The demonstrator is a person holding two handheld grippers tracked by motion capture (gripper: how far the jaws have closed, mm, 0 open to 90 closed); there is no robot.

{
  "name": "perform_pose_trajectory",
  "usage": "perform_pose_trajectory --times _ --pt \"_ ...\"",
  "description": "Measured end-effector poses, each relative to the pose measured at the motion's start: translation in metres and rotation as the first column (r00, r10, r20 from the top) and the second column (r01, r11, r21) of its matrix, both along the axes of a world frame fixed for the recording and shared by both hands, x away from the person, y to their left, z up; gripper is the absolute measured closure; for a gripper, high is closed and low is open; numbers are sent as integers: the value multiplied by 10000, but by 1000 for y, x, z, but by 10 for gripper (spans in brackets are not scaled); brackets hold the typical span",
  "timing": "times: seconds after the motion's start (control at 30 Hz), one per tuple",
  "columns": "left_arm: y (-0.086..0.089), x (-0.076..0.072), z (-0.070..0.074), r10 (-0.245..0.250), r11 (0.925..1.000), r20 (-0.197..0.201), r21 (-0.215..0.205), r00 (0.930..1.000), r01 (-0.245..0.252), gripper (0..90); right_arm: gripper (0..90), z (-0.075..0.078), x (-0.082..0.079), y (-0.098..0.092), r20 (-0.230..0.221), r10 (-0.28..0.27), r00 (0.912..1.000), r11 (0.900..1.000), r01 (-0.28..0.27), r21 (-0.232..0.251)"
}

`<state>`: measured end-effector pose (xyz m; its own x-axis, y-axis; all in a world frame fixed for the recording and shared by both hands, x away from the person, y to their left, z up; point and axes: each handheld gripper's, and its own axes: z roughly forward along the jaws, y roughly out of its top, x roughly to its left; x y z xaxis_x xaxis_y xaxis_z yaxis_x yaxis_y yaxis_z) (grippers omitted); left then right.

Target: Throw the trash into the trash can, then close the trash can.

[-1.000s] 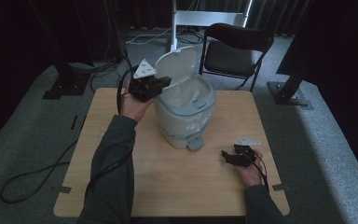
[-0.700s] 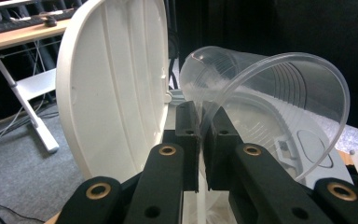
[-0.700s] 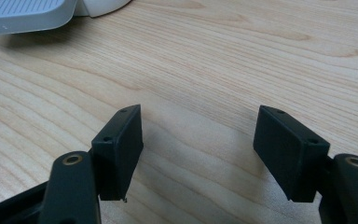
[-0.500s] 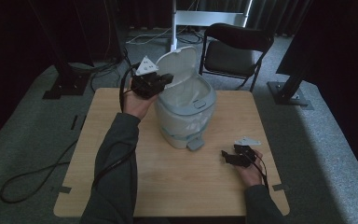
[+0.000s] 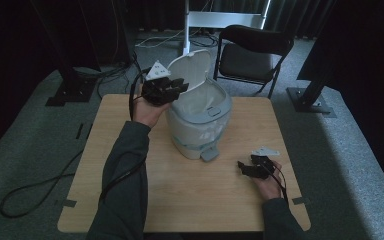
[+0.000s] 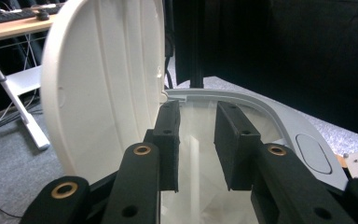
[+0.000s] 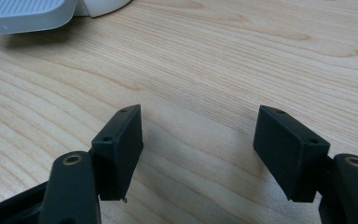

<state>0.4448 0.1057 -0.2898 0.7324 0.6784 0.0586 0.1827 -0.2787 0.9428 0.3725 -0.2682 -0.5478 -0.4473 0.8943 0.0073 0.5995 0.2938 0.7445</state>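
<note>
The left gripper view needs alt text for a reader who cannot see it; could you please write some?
Two black tongs, slightly apart and holding nothing, hang over the open mouth of a pale bin. Its white lid stands raised at left, with a translucent liner visible below.

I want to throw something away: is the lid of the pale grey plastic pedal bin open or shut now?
Open. The white lid stands raised behind the pale grey plastic pedal bin, and its mouth shows a clear liner inside.

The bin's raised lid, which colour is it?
The lid is off-white, seen best in the left gripper view.
</note>
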Motion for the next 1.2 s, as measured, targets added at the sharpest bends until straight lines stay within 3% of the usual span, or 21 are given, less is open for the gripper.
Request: perform_pose_trajectory --times 0.33,0.47,0.6,0.8,1.2 --pt "18 -8 12 212 9990 499 -401 9985 -192 668 322 0 0 0 -6 -3 10000 10000 3 -3" --pt "25 -10 16 339 9987 572 -398 9978 -317 657 321 0 0 0 3 -2 10000 10000 2 -7" --pt "33 -10 18 529 9960 633 -758 9966 -480 647 322 0 0 0 4 -3 10000 10000 3 -6" --pt "39 -10 19 805 9928 775 -952 9937 -730 601 321 0 0 0 8 3 10000 10000 -3 -12" --pt "43 -5 14 1262 9886 638 -911 9899 -1202 601 321 0 0 0 6 6 10000 10000 -6 -9"
